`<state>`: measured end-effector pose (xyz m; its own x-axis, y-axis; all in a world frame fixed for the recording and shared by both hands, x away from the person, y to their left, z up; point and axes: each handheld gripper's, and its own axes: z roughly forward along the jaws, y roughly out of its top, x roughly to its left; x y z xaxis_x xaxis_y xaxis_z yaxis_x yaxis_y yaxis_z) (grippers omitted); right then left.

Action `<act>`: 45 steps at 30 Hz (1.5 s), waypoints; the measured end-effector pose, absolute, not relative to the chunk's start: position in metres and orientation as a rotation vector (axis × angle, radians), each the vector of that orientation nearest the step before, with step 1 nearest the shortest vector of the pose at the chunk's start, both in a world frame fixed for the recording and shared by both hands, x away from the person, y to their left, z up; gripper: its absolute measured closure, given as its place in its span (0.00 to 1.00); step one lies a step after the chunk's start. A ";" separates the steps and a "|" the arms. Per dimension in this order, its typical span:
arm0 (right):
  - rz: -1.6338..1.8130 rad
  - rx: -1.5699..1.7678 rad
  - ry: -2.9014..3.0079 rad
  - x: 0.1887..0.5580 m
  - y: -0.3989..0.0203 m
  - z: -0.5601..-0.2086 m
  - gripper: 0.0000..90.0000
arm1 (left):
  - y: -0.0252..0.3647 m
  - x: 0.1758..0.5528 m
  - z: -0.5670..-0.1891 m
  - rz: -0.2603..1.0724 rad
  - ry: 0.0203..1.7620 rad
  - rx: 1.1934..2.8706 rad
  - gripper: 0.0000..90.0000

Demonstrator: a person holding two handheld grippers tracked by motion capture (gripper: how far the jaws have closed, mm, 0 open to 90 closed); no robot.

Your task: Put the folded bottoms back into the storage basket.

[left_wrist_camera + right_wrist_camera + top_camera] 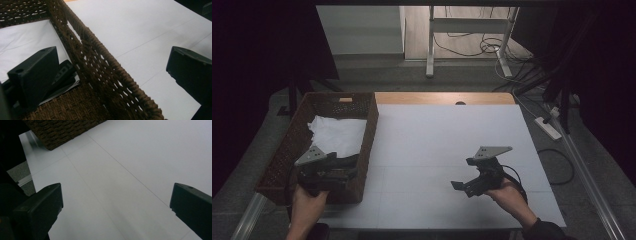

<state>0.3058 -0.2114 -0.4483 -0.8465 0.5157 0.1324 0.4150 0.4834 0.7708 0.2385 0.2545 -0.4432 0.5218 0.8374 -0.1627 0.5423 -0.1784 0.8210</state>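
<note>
Left claw [343,167], jaws spread, straddles the basket [371,131] wall.

My left tongs [343,166] straddle the basket's [373,119] right wall; a cloth [339,134] lies inside, ahead. My right tongs [467,186] hang over the table [447,135], well right of the basket.

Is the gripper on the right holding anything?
No, the right gripper has its jaws wide apart over the bare white table.
</note>
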 end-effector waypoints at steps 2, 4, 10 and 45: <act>1.300 0.826 2.604 0.305 -0.213 -0.448 0.00 | 0.255 0.237 -0.444 0.412 1.142 1.856 0.00; 1.302 0.834 2.601 0.305 -0.216 -0.449 0.00 | 0.255 0.236 -0.445 0.409 1.147 1.859 0.00; 1.294 0.869 2.598 0.301 -0.225 -0.449 0.00 | 0.256 0.232 -0.447 0.390 1.152 1.858 0.00; 1.223 1.110 2.421 0.271 -0.294 -0.452 0.00 | 0.265 0.205 -0.459 0.420 1.181 1.819 0.00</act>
